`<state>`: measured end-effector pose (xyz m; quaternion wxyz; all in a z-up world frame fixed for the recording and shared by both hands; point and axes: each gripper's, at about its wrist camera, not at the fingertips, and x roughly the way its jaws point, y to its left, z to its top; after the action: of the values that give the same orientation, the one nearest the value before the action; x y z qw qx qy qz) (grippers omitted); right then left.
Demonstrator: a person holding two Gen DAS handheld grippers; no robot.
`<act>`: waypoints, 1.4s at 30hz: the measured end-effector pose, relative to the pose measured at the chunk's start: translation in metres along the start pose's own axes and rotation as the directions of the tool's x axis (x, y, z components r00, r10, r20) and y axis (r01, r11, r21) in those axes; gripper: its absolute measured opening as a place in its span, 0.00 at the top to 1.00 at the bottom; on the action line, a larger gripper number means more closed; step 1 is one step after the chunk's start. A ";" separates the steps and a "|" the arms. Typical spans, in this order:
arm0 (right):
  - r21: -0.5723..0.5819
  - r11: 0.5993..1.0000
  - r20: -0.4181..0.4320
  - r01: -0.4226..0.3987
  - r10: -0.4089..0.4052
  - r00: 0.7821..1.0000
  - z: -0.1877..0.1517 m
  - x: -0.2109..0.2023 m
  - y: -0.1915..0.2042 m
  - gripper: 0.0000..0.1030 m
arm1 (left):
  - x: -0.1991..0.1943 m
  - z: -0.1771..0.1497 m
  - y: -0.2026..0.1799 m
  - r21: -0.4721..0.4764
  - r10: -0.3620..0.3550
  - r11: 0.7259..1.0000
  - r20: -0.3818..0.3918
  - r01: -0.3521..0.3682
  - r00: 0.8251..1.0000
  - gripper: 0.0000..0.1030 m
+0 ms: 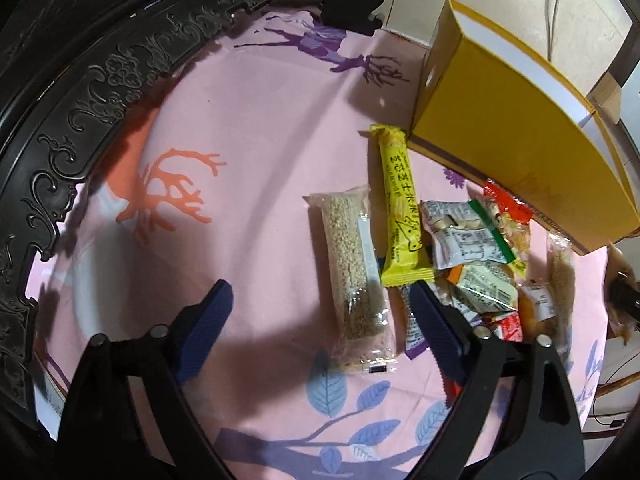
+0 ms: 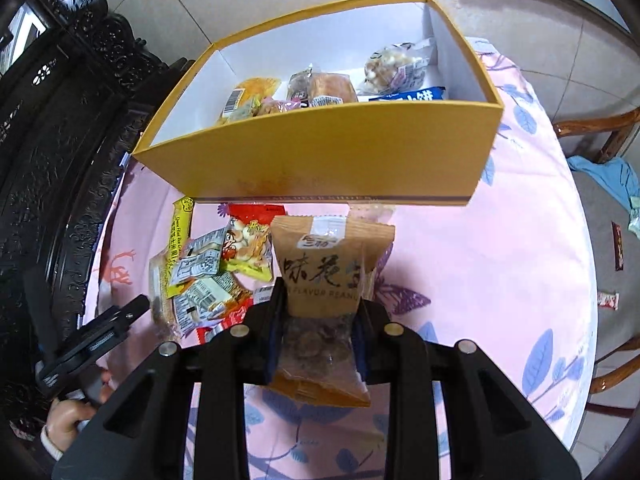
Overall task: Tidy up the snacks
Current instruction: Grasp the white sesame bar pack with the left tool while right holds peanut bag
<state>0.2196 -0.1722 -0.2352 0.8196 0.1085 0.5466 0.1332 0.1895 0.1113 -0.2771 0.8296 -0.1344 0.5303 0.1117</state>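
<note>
My right gripper [image 2: 322,300] is shut on a brown peanut packet [image 2: 332,264], held above the pink cloth just in front of the yellow box [image 2: 320,160]. The box is open on top and holds several wrapped snacks [image 2: 320,88]. A pile of small packets [image 2: 212,272] lies to the left of the box. My left gripper [image 1: 320,285] is open low over the table, its fingers either side of a clear packet of pale grain bar [image 1: 352,272]. A yellow bar [image 1: 400,200] and the pile [image 1: 472,240] lie just right of it, beside the box [image 1: 500,120].
Dark carved wooden furniture [image 1: 100,92] borders the round table on the left. A wooden chair [image 2: 600,132] with a blue cloth [image 2: 612,176] stands at the right, and two small packets [image 2: 608,300] lie near that edge. A hand [image 2: 72,412] holds the left gripper.
</note>
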 end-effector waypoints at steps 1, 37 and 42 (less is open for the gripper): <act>0.001 1.000 0.002 0.000 0.000 1.000 -0.002 -0.003 -0.001 0.71 | 0.002 0.000 0.000 0.001 0.001 1.000 -0.003 -0.001 1.000 0.16; -0.004 1.000 0.010 -0.016 0.016 1.000 -0.003 -0.014 0.004 0.71 | 0.029 -0.003 -0.012 0.051 0.039 0.998 -0.061 -0.036 0.997 0.71; -0.003 1.000 0.020 -0.014 0.015 1.000 -0.005 -0.019 0.004 0.72 | 0.023 -0.004 -0.013 0.050 0.030 0.998 -0.048 -0.028 0.998 0.71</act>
<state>0.2075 -0.1745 -0.2188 0.8243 0.1125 0.5372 0.1388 0.2002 0.0989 -0.2983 0.8178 -0.1089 0.5548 0.1074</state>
